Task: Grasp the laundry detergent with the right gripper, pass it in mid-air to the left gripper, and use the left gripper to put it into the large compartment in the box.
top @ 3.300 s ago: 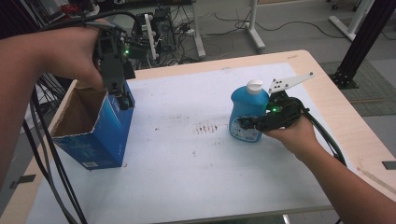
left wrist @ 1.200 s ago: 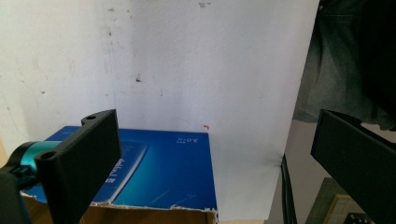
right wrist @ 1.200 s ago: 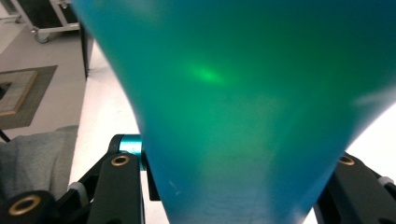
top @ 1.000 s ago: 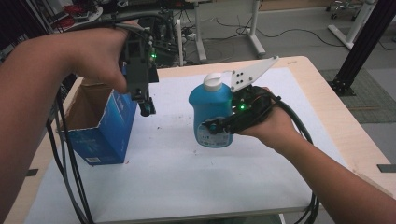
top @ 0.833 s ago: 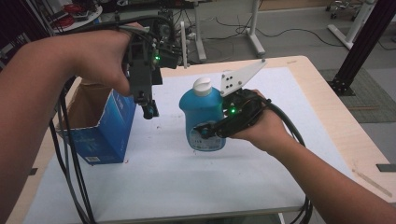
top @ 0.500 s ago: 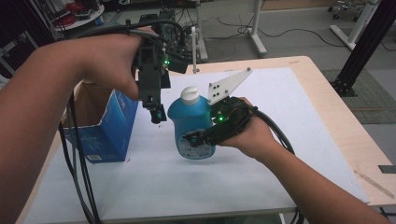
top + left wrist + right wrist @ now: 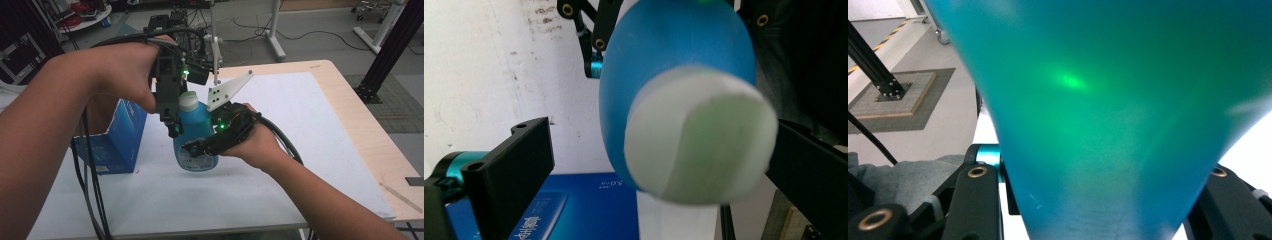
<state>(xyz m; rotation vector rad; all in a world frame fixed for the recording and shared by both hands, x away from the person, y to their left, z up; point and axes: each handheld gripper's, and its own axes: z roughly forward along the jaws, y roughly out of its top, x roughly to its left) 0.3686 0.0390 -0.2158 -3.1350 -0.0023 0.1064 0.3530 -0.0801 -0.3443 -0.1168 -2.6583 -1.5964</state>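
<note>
The right tool (image 7: 200,148) is clamped on the lower body of the blue bottle (image 7: 195,135), one jaw on each flank, and holds it upright, lifted clear of the white-covered bench (image 7: 300,165). That low grip looks deliberate: it leaves the neck and the white cap (image 7: 188,101) free for the other hand.

The left tool (image 7: 172,131) comes down from above with its jaws spread. In the left gripper view the cap (image 7: 699,145) sits between them, the bottle's shoulder just beyond; the right-hand jaw lies against or just beside the cap, while the left-hand jaw stands well apart. So this tool grips nothing yet; it appears lined up to close on the cap, probably to twist it while the right tool steadies the body.

The open blue box (image 7: 117,140) stands on the bench just beside the left tool, on the far side from the right tool.
</note>
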